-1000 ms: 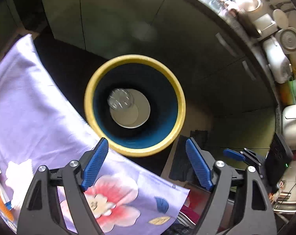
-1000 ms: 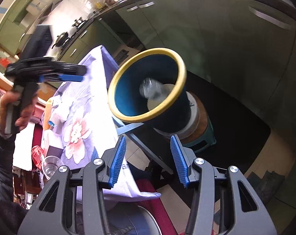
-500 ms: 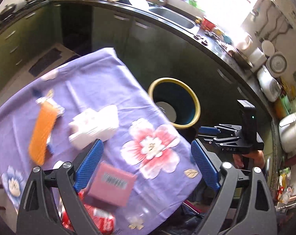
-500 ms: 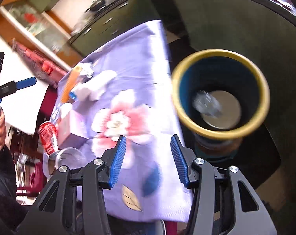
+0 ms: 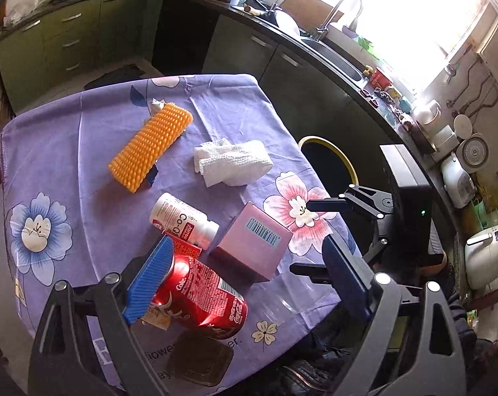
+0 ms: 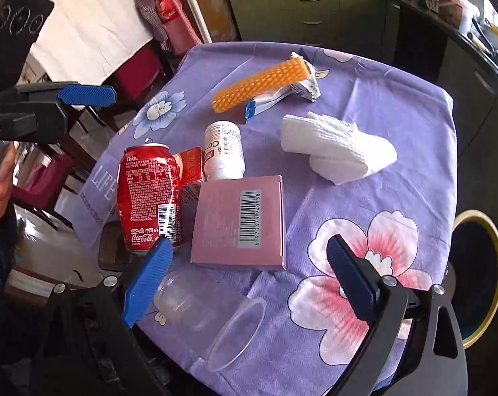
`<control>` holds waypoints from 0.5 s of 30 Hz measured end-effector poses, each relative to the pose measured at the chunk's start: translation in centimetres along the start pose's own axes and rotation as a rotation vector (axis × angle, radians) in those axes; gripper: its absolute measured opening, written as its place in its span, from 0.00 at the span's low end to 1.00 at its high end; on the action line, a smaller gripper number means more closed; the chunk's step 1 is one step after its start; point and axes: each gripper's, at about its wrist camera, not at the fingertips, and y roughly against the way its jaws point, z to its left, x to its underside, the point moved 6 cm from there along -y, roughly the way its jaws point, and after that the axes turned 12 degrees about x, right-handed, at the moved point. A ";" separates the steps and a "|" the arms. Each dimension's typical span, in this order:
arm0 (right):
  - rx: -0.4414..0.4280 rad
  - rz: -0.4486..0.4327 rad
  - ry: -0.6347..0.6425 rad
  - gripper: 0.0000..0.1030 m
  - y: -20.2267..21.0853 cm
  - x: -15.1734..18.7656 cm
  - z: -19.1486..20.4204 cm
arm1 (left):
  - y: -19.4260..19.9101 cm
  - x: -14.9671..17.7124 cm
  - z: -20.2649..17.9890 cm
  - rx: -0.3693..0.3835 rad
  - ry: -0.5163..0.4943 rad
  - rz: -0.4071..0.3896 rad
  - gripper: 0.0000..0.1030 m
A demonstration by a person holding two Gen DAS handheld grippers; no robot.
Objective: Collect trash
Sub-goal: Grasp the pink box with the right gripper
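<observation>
Trash covers our floral-clothed worktop (image 6: 414, 151): a Coke can (image 6: 148, 198), pink box (image 6: 239, 221), white pill bottle (image 6: 224, 155), crumpled paper towel (image 6: 338, 148), orange spiky wrapper (image 6: 258, 85) and a clear plastic cup (image 6: 212, 323) tipped on its side. Our right gripper (image 6: 249, 283) hangs released over the cup, jaws wide apart, likely lining up that pick. Our left gripper (image 5: 249, 280), also spread and holding nothing, hovers by the can. We keep the yellow-rimmed bin (image 6: 480, 277) just off the worktop's edge for short drops.
</observation>
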 end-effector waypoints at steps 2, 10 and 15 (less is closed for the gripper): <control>0.029 0.030 0.030 0.93 -1.3 -0.4 0.4 | 0.3 0.4 0.3 0.001 0.001 -0.010 0.84; 0.037 0.112 0.051 0.93 -4.4 0.1 1.6 | 1.0 2.1 0.6 0.011 0.000 -0.025 0.85; 0.067 0.135 0.070 0.93 -6.1 0.2 2.2 | 0.8 2.6 0.2 0.024 -0.004 -0.020 0.85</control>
